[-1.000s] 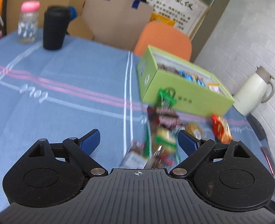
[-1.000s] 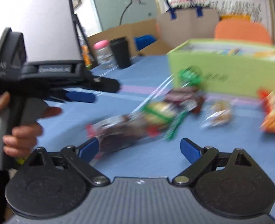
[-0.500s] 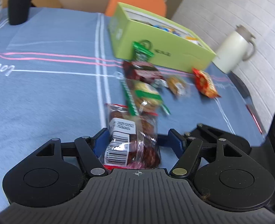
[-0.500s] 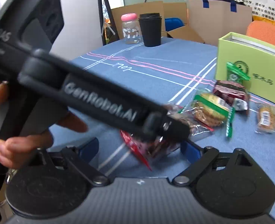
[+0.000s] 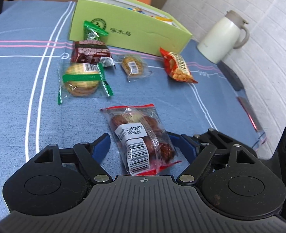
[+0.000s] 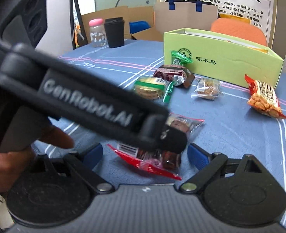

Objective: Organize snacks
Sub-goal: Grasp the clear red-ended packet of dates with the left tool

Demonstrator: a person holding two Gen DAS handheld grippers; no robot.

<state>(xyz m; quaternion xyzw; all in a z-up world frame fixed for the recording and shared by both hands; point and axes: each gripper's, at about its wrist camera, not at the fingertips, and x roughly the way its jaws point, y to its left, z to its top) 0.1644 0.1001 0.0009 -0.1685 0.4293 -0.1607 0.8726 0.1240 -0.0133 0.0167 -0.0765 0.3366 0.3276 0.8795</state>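
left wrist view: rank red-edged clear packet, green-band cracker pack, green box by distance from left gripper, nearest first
1. red-edged clear packet, between the opening jaws of the left gripper.
2. green-band cracker pack, mid-table, left.
3. green box, far end.

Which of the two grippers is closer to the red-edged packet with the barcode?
Left. The left gripper straddles the red-edged packet, its jaws opening, pads apart from it. The right gripper is alongside, open, facing the packet's end.
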